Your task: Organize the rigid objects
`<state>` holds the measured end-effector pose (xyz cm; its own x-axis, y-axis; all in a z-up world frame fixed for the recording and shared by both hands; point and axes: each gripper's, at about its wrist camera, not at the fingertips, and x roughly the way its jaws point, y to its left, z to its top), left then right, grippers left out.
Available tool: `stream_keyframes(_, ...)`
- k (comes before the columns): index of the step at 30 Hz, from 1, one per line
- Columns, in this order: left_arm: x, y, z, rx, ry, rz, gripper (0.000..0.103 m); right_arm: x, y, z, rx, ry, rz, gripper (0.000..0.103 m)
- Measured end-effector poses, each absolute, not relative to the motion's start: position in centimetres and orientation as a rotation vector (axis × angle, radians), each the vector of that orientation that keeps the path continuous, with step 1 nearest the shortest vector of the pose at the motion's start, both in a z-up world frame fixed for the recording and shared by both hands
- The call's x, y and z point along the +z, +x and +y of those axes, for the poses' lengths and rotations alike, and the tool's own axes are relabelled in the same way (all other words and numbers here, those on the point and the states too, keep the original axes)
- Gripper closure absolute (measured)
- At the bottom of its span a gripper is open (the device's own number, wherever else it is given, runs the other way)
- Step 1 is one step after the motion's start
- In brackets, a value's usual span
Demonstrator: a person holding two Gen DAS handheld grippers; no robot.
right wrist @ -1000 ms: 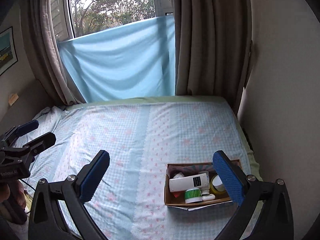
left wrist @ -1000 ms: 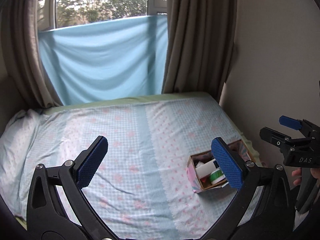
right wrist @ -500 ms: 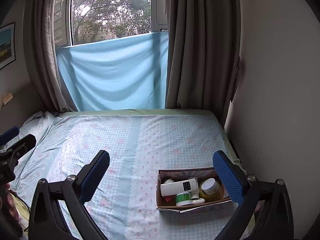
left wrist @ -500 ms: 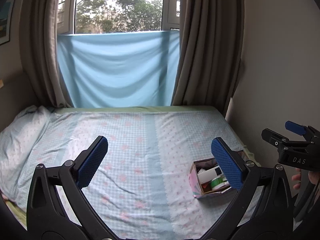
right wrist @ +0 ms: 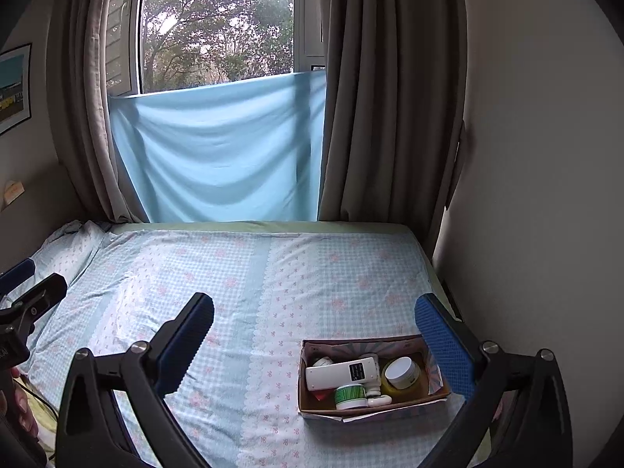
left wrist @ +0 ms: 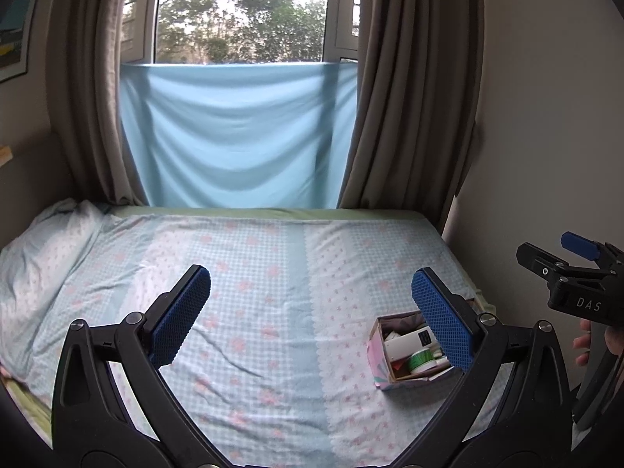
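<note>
Only in the right wrist view: yellow jar (right wrist: 401, 374) beside white remote (right wrist: 343, 376) inside cardboard box (right wrist: 351, 409), lower right. Left gripper (left wrist: 312, 314) and right gripper (right wrist: 314, 335) spread wide, empty, touching nothing.

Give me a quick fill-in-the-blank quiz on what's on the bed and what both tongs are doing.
1. The box rests on the ____.
2. The remote inside the box is ____ in colour.
3. Both the left tongs and the right tongs are ____ and hold nothing.

Missing words: bed; white; open
</note>
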<state>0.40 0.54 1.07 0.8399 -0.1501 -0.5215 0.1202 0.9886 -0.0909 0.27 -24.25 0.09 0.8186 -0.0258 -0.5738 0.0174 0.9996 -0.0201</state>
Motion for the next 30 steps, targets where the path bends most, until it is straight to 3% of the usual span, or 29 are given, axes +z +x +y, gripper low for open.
stream_keyframes(30, 0.96, 0.49, 0.39, -0.147, -0.042, 0.552, 0.000, 0.11, 0.75, -24.16, -0.027, 0.005, 0.606, 0.000)
